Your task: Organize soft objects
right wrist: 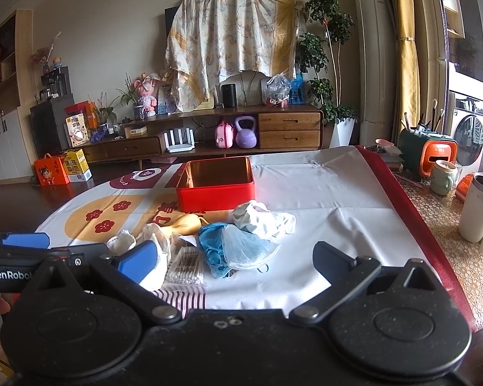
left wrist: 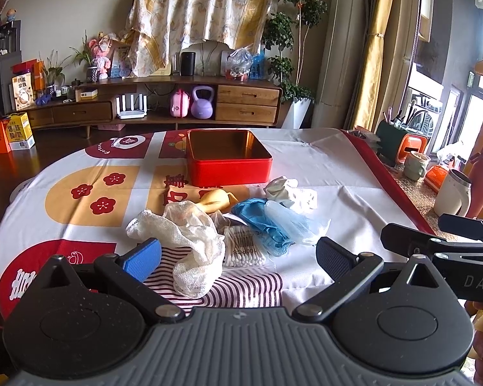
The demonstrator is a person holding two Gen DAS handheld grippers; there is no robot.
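A red tin box stands open and empty at the far middle of the table. In front of it lies a pile of soft things: a white gauze cloth, a pack of cotton swabs, blue gloves, a pale blue net cap, a white-grey cloth and a yellow soft piece. My left gripper is open just before the gauze. My right gripper is open before the gloves.
The table wears a white cloth with red and yellow prints and a red edge at the right. A white mug, a green cup and a brush holder stand on the side surface at right. The right gripper's body shows beside my left.
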